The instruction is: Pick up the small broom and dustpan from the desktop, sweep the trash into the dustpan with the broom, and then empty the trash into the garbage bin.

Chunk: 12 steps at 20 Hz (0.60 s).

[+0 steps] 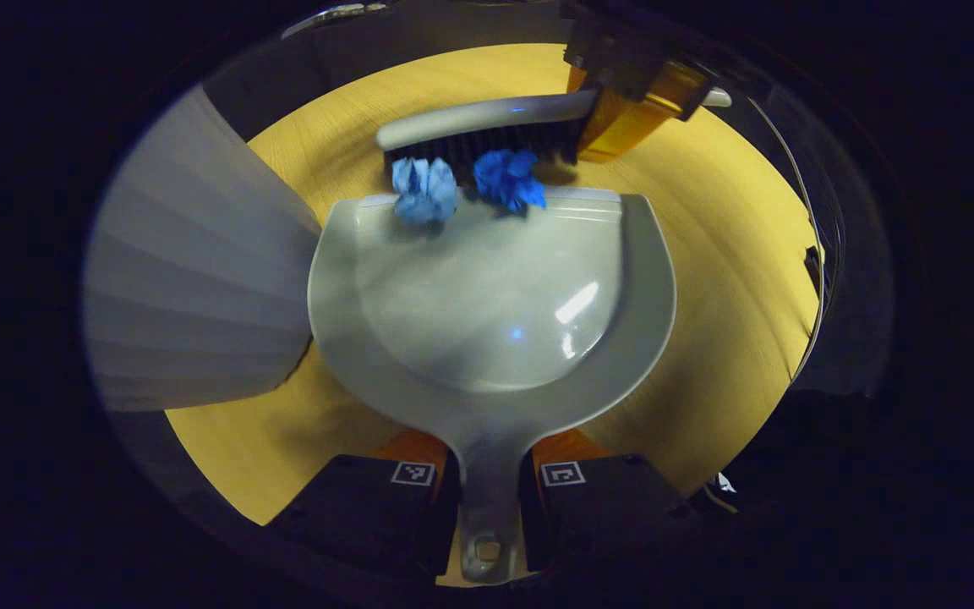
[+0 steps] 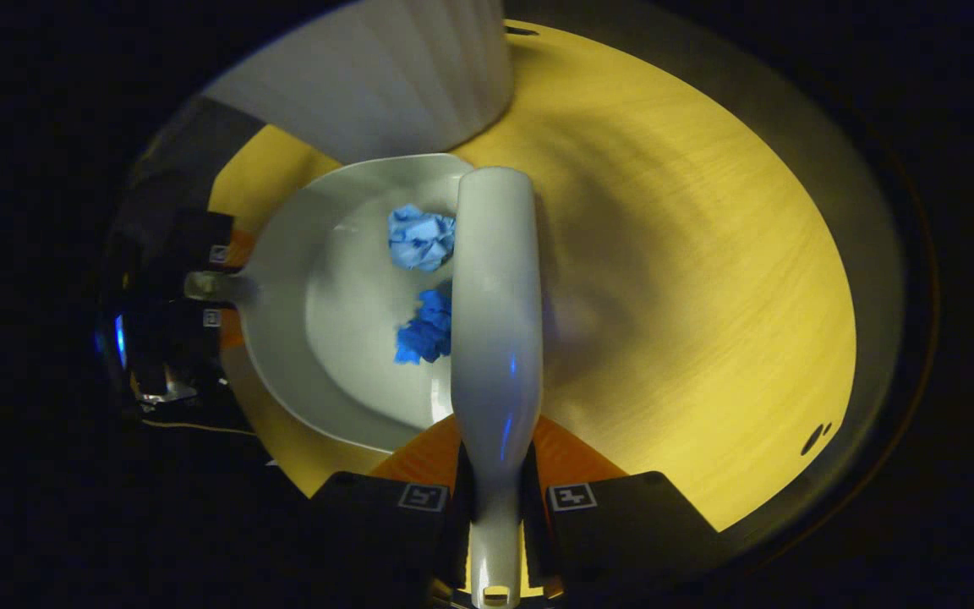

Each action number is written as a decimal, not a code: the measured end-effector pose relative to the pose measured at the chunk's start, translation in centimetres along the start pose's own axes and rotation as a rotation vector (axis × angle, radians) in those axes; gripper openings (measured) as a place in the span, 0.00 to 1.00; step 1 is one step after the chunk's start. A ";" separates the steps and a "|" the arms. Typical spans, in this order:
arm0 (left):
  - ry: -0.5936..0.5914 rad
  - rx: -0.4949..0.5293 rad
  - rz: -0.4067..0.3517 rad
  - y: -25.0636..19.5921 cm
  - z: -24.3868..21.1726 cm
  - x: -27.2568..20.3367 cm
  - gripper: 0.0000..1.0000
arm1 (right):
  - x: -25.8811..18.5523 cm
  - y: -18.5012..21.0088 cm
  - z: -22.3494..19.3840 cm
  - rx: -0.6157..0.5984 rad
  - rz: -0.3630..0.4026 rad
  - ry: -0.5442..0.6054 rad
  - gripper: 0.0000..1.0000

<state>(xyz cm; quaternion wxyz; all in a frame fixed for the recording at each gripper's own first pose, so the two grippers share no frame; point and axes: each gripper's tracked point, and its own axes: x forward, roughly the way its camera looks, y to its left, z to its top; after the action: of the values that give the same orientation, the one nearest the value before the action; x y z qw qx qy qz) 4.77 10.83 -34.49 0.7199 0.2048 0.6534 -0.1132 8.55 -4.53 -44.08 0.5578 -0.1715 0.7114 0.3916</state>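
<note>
- The counter (image 1: 707, 279) carries everything; the ribbed white garbage bin (image 1: 191, 279) stands just beside the dustpan's left side.
- Your left tool (image 1: 487, 491) is clamped on the handle of the dustpan (image 1: 495, 296), which looks to lie flat on the counter.
- Your right tool (image 2: 495, 499) grips the broom (image 2: 495, 296), bristles at the pan's lip.
- Two blue paper wads (image 1: 425, 190) sit just on that lip: sweeping nearly done, I judge. Push them deeper, then empty into the bin.
</note>
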 end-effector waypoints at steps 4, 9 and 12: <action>-0.030 -0.051 -0.035 -0.6 -0.3 0.4 0.29 | -1.9 -0.2 0.3 0.062 0.079 -0.008 0.38; -0.112 -0.174 -0.090 -1.3 0.2 -1.8 0.29 | -2.3 -0.4 1.0 0.209 0.055 -0.197 0.29; -0.149 -0.176 -0.102 -1.0 0.6 -1.8 0.29 | -1.6 -0.5 -0.3 0.338 0.057 -0.319 0.29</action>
<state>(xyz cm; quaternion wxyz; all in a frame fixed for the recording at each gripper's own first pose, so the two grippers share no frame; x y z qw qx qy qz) 4.63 9.52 -32.81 0.7750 0.0982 0.6150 -0.1070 9.20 -5.39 -42.71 0.6727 0.0086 0.6741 0.3048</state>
